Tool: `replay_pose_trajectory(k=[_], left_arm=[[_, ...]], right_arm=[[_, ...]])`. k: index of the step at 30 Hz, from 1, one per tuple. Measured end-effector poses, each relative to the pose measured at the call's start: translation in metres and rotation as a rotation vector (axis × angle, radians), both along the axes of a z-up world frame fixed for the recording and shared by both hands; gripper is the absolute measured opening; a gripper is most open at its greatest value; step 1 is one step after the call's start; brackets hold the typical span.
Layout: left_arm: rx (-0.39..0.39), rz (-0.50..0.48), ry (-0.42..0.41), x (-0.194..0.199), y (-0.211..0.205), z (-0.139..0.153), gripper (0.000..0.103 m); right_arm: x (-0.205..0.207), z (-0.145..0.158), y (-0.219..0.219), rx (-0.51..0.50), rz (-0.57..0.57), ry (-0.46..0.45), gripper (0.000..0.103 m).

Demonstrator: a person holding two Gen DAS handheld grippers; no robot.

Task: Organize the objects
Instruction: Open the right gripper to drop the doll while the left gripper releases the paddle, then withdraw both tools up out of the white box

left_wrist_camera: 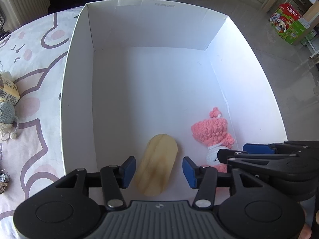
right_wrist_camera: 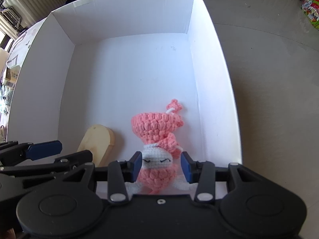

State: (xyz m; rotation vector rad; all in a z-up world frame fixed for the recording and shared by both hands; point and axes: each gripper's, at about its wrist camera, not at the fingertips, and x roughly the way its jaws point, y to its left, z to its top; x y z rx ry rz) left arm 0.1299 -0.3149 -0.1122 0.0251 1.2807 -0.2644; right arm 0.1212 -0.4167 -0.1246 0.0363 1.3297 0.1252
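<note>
The left gripper [left_wrist_camera: 159, 172] stands apart around the wooden piece [left_wrist_camera: 157, 165], pads clear. The right gripper [right_wrist_camera: 161, 166] straddles the pink crochet doll [right_wrist_camera: 157, 137] (contact unclear), its lower body hidden.

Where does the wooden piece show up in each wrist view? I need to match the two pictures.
Left wrist: the wooden piece lies bottom centre, on the box floor between the left tongs, not pinched.
Right wrist: the same piece sits lower left, partly behind the left tongs.
Shared landmark: the pink crochet doll, just right of the piece in both, inside the white box.
</note>
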Motion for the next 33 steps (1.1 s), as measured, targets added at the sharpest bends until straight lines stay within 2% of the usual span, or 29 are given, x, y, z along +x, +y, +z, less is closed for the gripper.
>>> replay_pose_trajectory(k=[2,4,8,12,17,19,21,29,33], left_arm=[[0.011,-0.008,-0.013,0.0,-0.003,0.006,0.057],[0.006,-0.011,-0.023,0.0,-0.004,0.011,0.059],[0.019,-0.016,-0.063,-0.001,-0.001,0.025,0.071],[0.009,-0.011,-0.08,-0.003,0.004,0.037,0.072],[0.015,-0.012,-0.11,-0.008,0.01,0.049,0.079],[0.018,-0.005,-0.119,-0.01,0.014,0.053,0.08],[0.02,0.001,-0.127,-0.012,0.018,0.057,0.083],[0.025,0.025,-0.148,-0.019,0.033,0.069,0.093],[0.034,0.039,-0.157,-0.022,0.042,0.073,0.096]], right_arm=[[0.011,0.006,-0.01,-0.023,0.004,-0.019,0.046],[0.011,0.013,-0.011,-0.055,0.0,-0.042,0.054],[0.008,0.024,-0.02,-0.017,-0.03,-0.065,0.055],[0.002,0.034,-0.02,-0.009,-0.024,-0.089,0.058],[-0.006,0.047,-0.016,-0.007,-0.012,-0.117,0.059],[-0.007,0.051,-0.017,-0.006,-0.013,-0.13,0.067],[-0.009,0.055,-0.015,-0.011,-0.016,-0.144,0.07],[-0.022,0.071,-0.017,-0.033,-0.047,-0.173,0.073],[-0.027,0.078,-0.019,-0.033,-0.064,-0.195,0.079]])
